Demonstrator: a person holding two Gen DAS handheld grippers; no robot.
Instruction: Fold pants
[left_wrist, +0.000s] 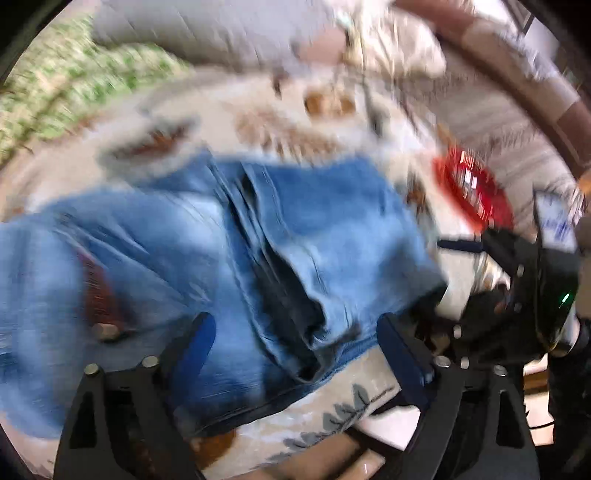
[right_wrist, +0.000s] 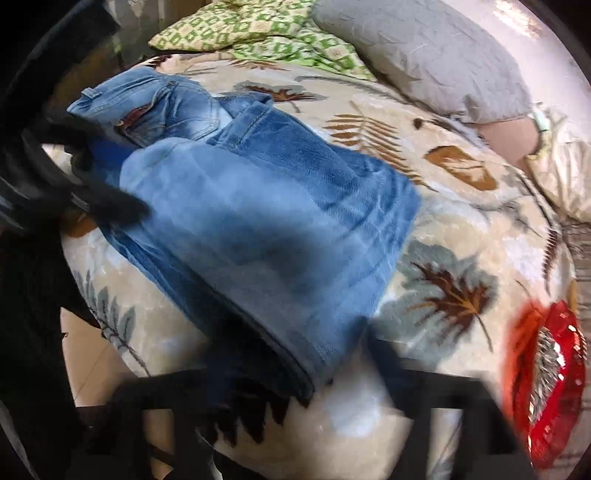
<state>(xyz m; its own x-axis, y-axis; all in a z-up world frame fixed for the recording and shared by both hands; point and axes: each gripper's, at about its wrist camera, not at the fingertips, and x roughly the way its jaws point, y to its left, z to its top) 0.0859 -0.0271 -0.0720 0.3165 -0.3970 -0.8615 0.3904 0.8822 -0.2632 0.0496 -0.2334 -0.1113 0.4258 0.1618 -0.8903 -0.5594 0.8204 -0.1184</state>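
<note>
Soft daylight is seen throughout; both fisheye views are smeared by motion blur and bent at the dark rims.

Faded denim pants (right_wrist: 258, 206), seemingly plush blanket (right_wrist: 461, 236)

a leaf-print bed cover (right_wrist: 454, 236) bears folded blue jeans (right_wrist: 266, 221), a grey pillow (right_wrist: 424, 51) and a green-patterned cloth (right_wrist: 258, 33).
</note>
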